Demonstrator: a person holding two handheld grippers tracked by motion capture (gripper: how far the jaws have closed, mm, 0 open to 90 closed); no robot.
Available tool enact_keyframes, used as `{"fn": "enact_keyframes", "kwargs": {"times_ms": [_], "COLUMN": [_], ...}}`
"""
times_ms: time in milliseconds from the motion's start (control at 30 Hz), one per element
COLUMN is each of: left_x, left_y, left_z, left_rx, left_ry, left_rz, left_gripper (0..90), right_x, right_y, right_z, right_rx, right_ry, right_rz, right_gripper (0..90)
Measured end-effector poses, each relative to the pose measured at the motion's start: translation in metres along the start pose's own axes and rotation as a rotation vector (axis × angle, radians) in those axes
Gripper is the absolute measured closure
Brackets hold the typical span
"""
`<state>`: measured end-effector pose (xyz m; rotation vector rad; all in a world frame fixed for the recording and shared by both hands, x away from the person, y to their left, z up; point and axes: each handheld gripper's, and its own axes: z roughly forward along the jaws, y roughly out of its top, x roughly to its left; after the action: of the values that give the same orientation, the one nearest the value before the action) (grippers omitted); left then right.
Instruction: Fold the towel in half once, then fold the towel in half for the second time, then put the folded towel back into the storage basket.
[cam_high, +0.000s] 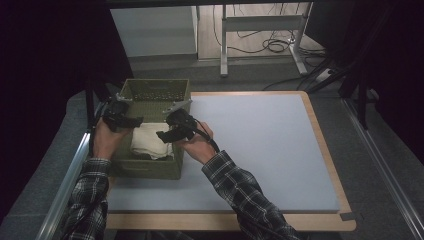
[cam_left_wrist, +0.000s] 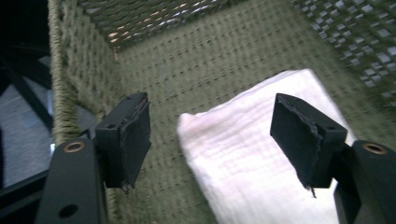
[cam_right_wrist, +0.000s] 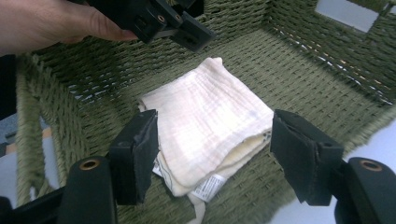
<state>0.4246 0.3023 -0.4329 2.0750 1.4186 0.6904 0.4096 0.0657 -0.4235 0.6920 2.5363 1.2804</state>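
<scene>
a pale grey mat (cam_high: 260, 150) covers a wood-edged table in a dark room, with cables on the floor beyond. at its left, a green woven basket (cam_high: 155, 92) holds a folded cream cloth (cam_right_wrist: 205, 121). the left gripper (cam_left_wrist: 210, 135) and right gripper (cam_right_wrist: 215, 154) hover over it, jaws wide, gripping nothing.

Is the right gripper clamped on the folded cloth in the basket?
No: in the right gripper view, the right gripper has its jaws spread apart above the folded cloth, which lies free on the floor of the green basket.
</scene>
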Motion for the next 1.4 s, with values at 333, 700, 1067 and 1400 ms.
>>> {"fn": "enact_keyframes", "kwargs": {"times_ms": [333,700,1067,1400], "left_x": [-0.01,-0.027,-0.057,-0.084], "left_y": [-0.004,-0.012,-0.024,-0.034], "left_z": [-0.009,-0.024,-0.038,-0.05], "left_rx": [-0.071,-0.143,-0.206,-0.256], "left_ry": [-0.101,-0.194,-0.277,-0.275], "left_rz": [-0.06,-0.093,-0.091,-0.06], "left_gripper": [18.2,10.4,5.1,3.2], "right_x": [-0.003,-0.01,-0.019,-0.032], "right_y": [-0.012,-0.033,-0.058,-0.084], "right_z": [-0.027,-0.051,-0.072,-0.092], "right_rx": [-0.029,-0.042,-0.048,-0.049], "right_ry": [0.008,0.017,0.027,0.021], "right_rz": [-0.015,-0.003,0.0,0.007], "right_gripper": [26.1,22.2,17.5,12.7]}}
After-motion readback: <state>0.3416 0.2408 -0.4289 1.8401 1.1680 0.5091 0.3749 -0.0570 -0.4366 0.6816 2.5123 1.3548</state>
